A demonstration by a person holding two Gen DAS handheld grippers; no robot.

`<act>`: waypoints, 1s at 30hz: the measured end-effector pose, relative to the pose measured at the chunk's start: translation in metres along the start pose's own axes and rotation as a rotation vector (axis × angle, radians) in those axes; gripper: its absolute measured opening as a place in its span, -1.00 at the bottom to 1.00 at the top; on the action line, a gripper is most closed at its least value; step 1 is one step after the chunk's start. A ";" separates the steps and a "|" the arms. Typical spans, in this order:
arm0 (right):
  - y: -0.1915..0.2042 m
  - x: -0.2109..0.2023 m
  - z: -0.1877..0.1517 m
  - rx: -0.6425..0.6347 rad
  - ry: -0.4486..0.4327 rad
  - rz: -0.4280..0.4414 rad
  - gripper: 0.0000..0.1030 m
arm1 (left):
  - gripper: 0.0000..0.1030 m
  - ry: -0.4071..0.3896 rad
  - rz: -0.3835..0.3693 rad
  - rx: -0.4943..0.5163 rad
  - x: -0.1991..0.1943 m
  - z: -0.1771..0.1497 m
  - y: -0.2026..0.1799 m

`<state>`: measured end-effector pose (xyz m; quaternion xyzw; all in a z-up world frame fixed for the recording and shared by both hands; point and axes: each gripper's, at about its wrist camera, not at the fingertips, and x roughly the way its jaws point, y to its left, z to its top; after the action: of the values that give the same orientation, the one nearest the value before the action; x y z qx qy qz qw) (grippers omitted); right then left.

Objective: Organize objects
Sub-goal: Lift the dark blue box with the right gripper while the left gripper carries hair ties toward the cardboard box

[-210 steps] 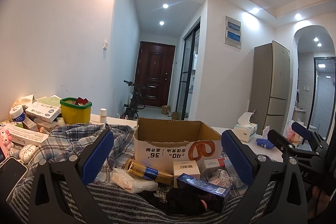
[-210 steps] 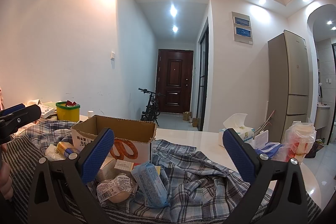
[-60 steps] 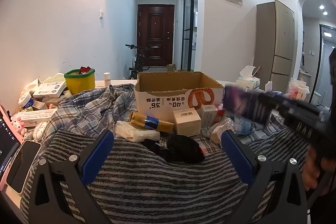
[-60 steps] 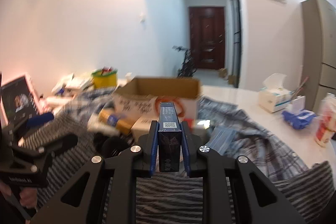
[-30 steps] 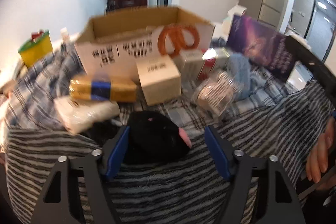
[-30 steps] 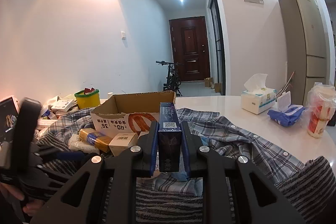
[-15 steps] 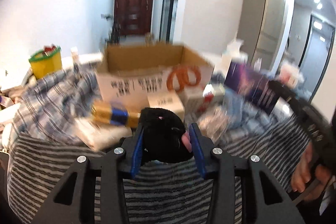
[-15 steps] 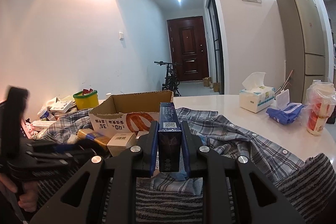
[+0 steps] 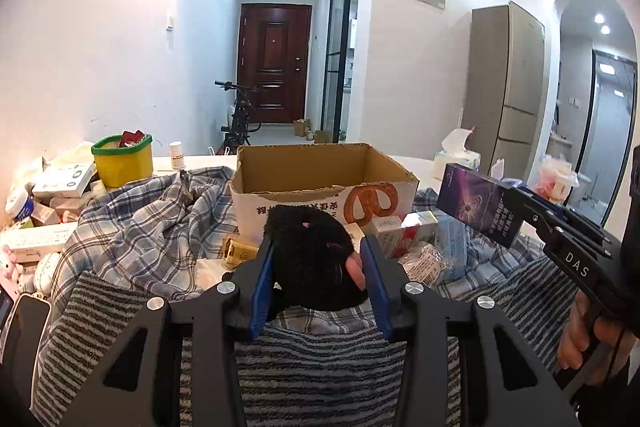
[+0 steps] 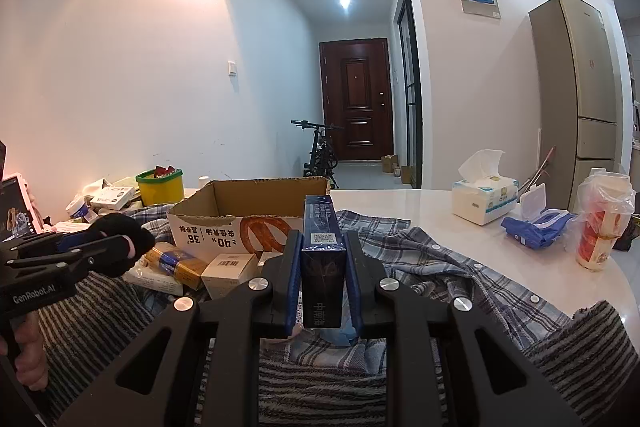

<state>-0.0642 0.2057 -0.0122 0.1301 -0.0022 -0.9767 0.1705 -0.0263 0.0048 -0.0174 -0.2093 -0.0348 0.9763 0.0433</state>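
Observation:
My left gripper (image 9: 318, 247) is shut on a black fuzzy plush (image 9: 310, 255) with small pink marks, held up above the striped cloth in front of the open cardboard box (image 9: 320, 183). In the right wrist view that plush (image 10: 120, 241) shows at the left, clamped in the left gripper (image 10: 100, 243). My right gripper (image 10: 322, 259) is shut on a dark blue carton (image 10: 322, 251), held upright before the same box (image 10: 248, 211). The carton (image 9: 478, 205) also shows at the right of the left wrist view.
Small boxes (image 9: 404, 233), a gold pack (image 10: 176, 265) and a plastic packet (image 9: 424, 261) lie by the cardboard box on a plaid shirt (image 9: 148, 227). A yellow tub (image 9: 122, 161) and cartons stand left. A tissue box (image 10: 484, 199), blue pouch (image 10: 532, 227) and bagged cup (image 10: 602, 223) stand right.
My left gripper closed on the black plush and lifted it off the cloth, tilting up toward the cardboard box. The right gripper stayed still with the blue carton.

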 end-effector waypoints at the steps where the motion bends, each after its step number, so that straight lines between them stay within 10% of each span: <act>1: 0.000 0.000 0.001 0.002 -0.001 0.000 -0.63 | -0.15 -0.002 -0.001 -0.003 -0.001 0.000 0.002; 16: 0.006 -0.025 0.059 -0.035 -0.139 0.012 -0.63 | -0.15 -0.169 0.003 0.006 -0.043 0.044 0.002; 30: 0.019 -0.016 0.137 -0.043 -0.331 0.013 -0.63 | -0.15 -0.329 -0.029 0.040 -0.034 0.150 -0.008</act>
<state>-0.0785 0.1878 0.1250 -0.0362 -0.0101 -0.9835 0.1769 -0.0566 0.0016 0.1338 -0.0453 -0.0248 0.9971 0.0554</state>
